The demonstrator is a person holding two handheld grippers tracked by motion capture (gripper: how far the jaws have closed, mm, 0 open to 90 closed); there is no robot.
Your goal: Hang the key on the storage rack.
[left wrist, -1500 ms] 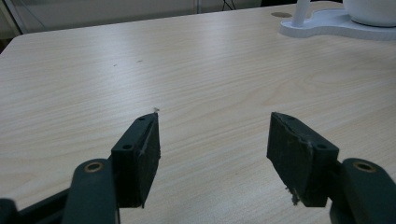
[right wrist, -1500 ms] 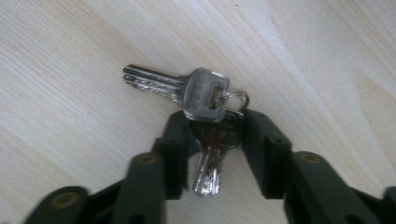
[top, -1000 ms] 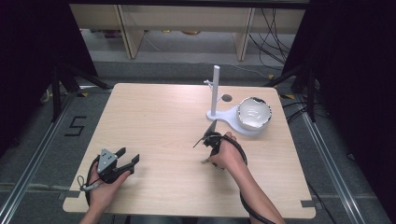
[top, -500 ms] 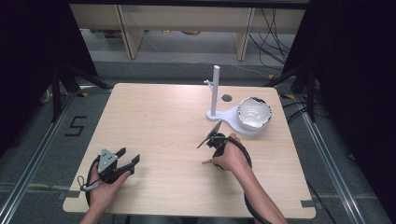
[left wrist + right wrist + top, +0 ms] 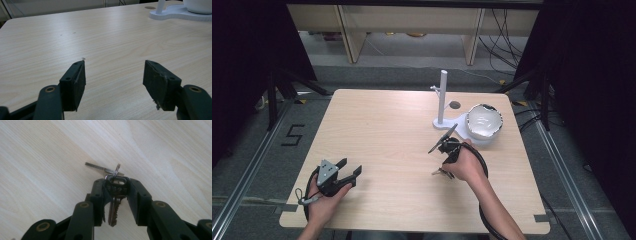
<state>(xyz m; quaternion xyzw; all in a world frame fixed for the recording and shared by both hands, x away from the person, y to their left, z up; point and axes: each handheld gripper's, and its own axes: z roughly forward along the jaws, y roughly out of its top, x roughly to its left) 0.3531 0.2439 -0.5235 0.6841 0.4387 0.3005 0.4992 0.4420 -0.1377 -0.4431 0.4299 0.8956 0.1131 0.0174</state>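
Presently, the right hand-held gripper (image 5: 116, 195) is clamped on the black head of a key (image 5: 116, 187), whose blade hangs down between the jaws. A ring (image 5: 116, 171) through the key head carries a second, silver key (image 5: 100, 168), which lies out flat just above the counter (image 5: 45, 157) in the right gripper view. In the high view the right hand-held gripper (image 5: 443, 143) sits right of the counter's centre, with the keys (image 5: 443, 173) hanging by the person's right hand (image 5: 467, 165), close to the wood.

The left hand-held gripper (image 5: 346, 171) rests near the counter's (image 5: 377, 125) front left corner, held in the left hand (image 5: 324, 200). Its jaws stand wide apart with nothing between them, and the left gripper view shows bare wood past the pads (image 5: 78, 80).

A white stand (image 5: 443, 100) with an upright post sits toward the far right of the counter. A white bowl (image 5: 484, 121) rests on the stand's base, just right of the post.
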